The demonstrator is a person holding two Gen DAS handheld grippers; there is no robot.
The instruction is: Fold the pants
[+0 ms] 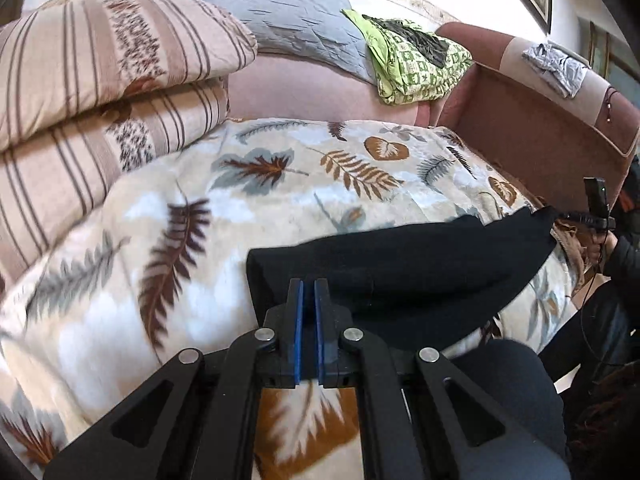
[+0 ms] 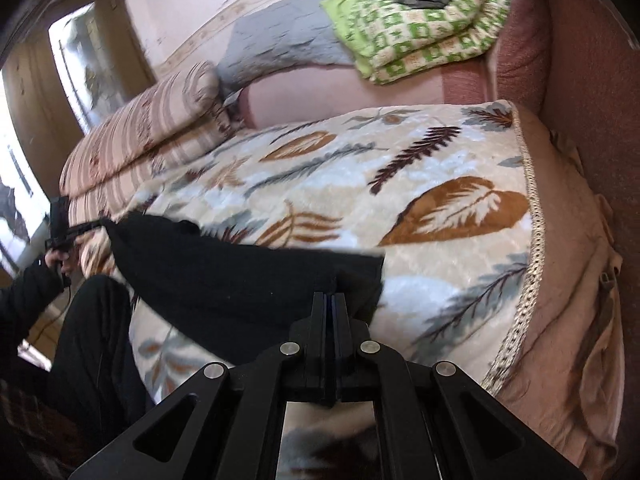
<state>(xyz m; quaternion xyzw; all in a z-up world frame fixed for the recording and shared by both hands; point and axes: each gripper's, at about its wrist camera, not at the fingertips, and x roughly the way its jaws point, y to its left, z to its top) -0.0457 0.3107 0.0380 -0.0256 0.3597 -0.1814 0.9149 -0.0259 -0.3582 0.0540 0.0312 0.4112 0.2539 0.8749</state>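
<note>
Holding the black pants (image 1: 400, 272) stretched just above the leaf blanket (image 1: 240, 184), left claw (image 1: 308, 282) and right claw (image 2: 331, 296) are each closed on an end, so the next move is probably bringing both ends together.

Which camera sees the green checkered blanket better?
The right wrist view: the green checkered blanket looks big there, folded on the couch back, with its squares easy to see. The left wrist view shows the same blanket smaller and farther away, with something dark lying on top.
</note>
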